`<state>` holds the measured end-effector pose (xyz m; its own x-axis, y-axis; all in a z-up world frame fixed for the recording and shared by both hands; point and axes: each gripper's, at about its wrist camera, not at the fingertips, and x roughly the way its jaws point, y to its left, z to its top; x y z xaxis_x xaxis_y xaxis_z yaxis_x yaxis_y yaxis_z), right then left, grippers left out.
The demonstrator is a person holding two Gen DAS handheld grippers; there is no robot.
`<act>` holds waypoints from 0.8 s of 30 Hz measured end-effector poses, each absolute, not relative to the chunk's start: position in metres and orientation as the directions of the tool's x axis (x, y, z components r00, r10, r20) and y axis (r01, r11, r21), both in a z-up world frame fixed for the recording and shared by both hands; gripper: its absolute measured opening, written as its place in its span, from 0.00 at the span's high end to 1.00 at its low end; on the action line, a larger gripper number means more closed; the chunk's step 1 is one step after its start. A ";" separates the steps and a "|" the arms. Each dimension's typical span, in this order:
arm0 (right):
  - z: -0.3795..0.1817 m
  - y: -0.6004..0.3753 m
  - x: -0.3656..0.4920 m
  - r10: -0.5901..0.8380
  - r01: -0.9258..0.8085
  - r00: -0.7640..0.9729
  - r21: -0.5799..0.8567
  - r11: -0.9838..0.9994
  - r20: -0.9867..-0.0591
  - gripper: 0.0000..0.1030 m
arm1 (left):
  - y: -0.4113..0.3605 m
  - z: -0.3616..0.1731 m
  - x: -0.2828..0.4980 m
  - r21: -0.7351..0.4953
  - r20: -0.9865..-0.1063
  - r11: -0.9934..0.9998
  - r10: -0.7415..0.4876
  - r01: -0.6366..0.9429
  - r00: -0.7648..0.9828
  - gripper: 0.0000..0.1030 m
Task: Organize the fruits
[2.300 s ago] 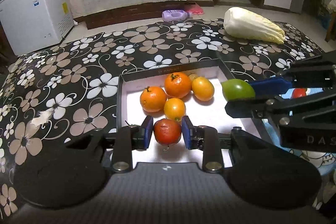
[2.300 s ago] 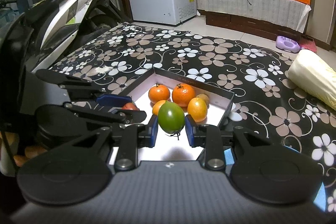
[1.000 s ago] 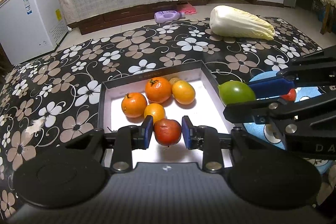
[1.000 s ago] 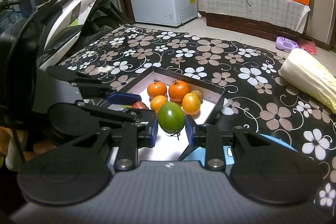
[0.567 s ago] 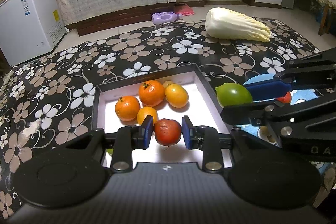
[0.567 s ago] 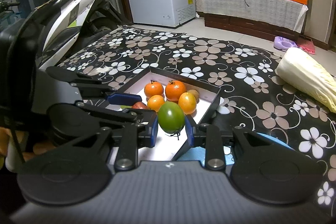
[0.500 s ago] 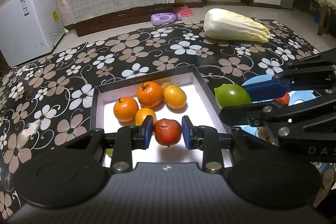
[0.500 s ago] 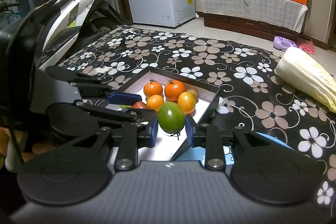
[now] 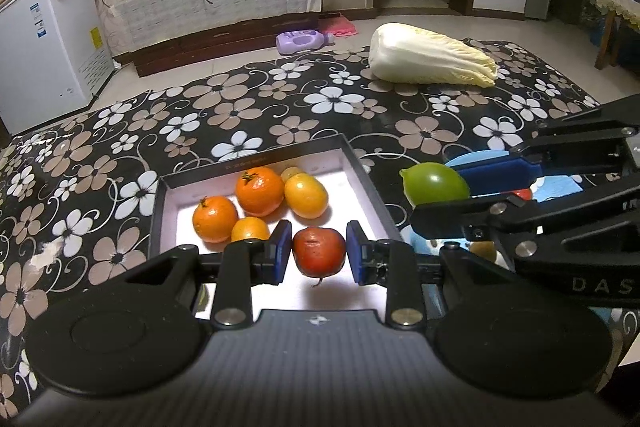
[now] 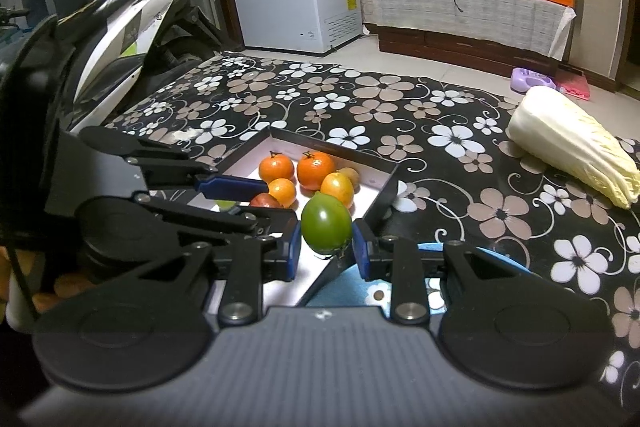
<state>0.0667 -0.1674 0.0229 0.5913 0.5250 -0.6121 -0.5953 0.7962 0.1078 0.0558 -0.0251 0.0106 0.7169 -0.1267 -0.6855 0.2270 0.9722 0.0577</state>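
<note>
In the middle of both views, the black-rimmed tray (image 9: 368, 183) on the table (image 9: 120, 155) already holds five fruits (image 9: 260, 191). Two remain: the left tool (image 9: 318, 253) clamps a red fruit (image 9: 319, 251) above it, the right tool (image 10: 326, 247) a green fruit (image 10: 326, 223).

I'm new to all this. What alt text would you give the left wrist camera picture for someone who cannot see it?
A handheld left gripper clamps a red fruit above a shallow white-lined box holding orange and yellow fruits. At right, the right gripper holds a green fruit over a blue plate; a cabbage lies farther back on the flowered tablecloth.
</note>
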 end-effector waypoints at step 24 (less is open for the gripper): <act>0.020 -0.217 0.061 0.464 -0.529 0.629 0.094 0.843 -0.624 0.70 | -0.071 0.006 0.060 0.042 -0.685 0.954 -0.188 0.296 0.704 0.66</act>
